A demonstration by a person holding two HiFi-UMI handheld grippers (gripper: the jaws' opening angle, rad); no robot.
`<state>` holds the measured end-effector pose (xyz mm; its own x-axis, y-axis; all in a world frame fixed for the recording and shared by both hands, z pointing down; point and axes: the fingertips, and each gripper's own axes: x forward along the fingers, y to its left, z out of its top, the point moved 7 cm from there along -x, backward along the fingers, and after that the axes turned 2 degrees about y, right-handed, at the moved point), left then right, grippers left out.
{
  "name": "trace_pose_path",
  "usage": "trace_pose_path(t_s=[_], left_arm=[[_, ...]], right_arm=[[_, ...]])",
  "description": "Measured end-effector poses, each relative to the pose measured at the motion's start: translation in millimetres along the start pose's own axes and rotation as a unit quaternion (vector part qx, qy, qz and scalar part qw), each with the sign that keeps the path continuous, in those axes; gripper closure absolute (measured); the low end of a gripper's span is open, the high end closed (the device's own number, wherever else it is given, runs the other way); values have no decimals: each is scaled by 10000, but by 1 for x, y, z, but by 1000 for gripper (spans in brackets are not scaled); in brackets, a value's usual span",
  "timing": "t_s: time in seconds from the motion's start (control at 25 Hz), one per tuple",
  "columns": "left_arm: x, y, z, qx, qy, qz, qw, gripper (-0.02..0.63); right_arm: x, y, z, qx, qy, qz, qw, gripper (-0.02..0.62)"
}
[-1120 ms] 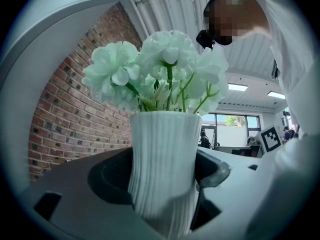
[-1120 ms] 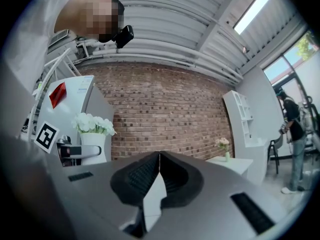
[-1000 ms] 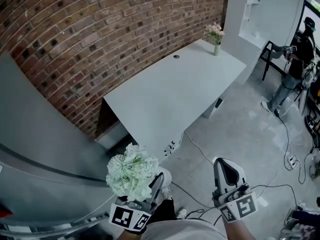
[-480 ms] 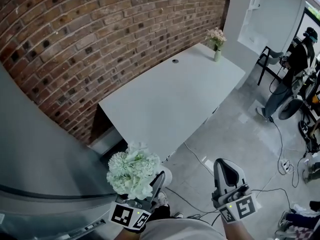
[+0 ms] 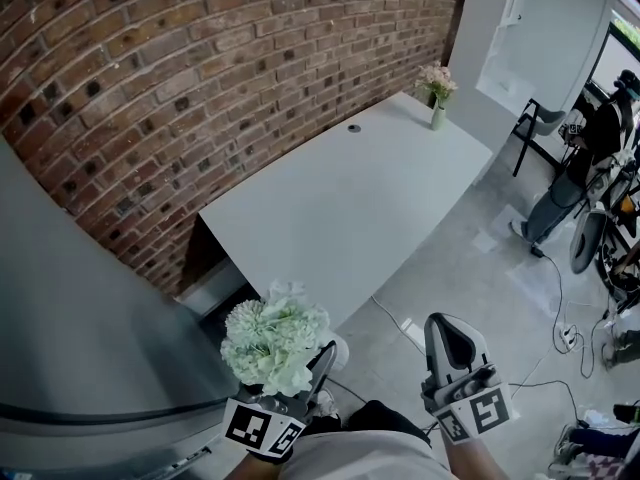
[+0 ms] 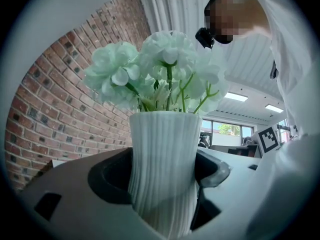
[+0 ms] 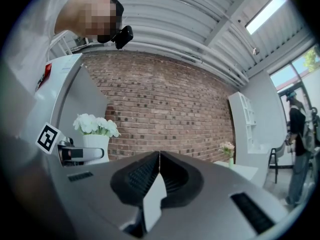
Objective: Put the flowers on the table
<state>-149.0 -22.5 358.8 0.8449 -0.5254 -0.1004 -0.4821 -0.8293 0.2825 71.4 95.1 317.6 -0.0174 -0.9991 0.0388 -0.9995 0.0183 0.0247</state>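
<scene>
The flowers (image 5: 272,343), a bunch of pale white-green blooms, stand upright in a ribbed white vase (image 6: 162,169) that the left gripper (image 5: 305,388) carries low and close to the person's body, over the floor and short of the desk (image 5: 350,208). In the left gripper view the two jaws are closed against the sides of the vase, which sits between them without visible tilt. The right gripper (image 5: 453,336) is held out beside it, apart from the vase, with its jaws pressed together on nothing.

The white desk lies ahead along the brick wall (image 5: 200,58). Most of its top is bare, with a small round cable hole (image 5: 353,128) near the wall and a small vase of pinkish flowers (image 5: 437,86) at the far corner. Cables (image 5: 560,338) trail across the floor to the right, where another person (image 5: 590,138) is standing.

The step in hand looks like the carry: the vase is gripped and lifted but not yet over the desk. The next move would call for bringing the left gripper forward above the near part of the desktop, keeping the vase upright, lowering it until its base rests flat, and only then spreading the jaws. The top-heavy bunch could tip the vase if it is released while leaning or too near the edge.
</scene>
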Motion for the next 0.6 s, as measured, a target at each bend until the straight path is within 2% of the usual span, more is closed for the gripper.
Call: trace_pose_path(t_s=[0.32, 0.6], left_arm=[[0, 5, 6, 88, -87, 34, 9999, 250], [11, 11, 13, 252, -187, 320, 9990, 250]], right_arm=[[17, 1, 6, -43, -103, 120, 9999, 578], [51, -11, 11, -43, -234, 509, 9984, 577]])
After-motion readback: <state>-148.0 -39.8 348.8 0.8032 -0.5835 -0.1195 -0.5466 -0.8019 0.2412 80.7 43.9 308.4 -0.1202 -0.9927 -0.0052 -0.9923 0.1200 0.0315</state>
